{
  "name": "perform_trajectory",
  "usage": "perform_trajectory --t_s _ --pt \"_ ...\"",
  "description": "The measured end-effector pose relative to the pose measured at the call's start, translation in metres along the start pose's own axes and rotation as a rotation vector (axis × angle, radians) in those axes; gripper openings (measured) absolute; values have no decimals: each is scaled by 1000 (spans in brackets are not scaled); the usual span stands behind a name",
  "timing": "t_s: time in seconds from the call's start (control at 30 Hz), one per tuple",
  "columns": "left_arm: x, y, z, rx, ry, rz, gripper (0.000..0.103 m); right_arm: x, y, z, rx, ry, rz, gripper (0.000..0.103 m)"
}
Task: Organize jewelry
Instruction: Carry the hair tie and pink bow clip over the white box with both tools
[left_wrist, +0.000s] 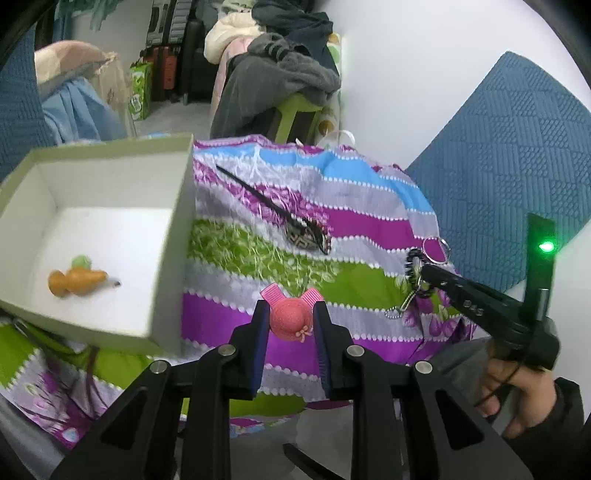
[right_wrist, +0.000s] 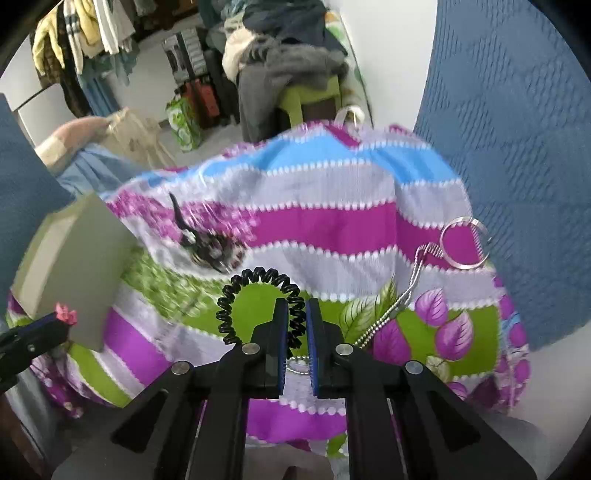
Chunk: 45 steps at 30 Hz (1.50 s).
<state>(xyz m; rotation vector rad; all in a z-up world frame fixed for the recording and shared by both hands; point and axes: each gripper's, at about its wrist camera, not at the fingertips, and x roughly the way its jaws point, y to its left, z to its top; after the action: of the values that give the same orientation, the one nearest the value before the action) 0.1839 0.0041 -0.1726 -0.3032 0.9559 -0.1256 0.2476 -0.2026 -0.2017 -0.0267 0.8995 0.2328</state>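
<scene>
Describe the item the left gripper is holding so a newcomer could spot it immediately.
Start at the striped floral cloth, just right of the open white box. At the cloth's near edge, the left gripper clamps a coral-pink hat-shaped hair clip. Unlike the black items nearby, it is pink with a tiny bow.

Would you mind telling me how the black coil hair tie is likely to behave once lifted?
The coil tie will probably sag and stretch, being an open spiral loop. It looks light. The right gripper pinches only one strand, so it may swing or snag the ball chain beside it.
</scene>
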Motion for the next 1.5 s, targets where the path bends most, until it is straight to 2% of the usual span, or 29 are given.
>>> perform_trajectory --t_s 0.4,0.73,1.0,1.23,1.5 --pt "-72 21 60 34 -116 -4 23 -79 50 47 -11 -129 17 8" --pt "-118 56 92 68 -159 42 23 -100 120 78 -71 -187 44 8" --pt "-122 106 97 46 -147 85 23 -86 191 86 -135 -172 112 8" --pt "-99 145 88 -9 -99 103 23 -43 256 70 -237 -78 200 8" --pt "-69 170 70 -34 -31 119 23 3 278 43 -276 45 223 8"
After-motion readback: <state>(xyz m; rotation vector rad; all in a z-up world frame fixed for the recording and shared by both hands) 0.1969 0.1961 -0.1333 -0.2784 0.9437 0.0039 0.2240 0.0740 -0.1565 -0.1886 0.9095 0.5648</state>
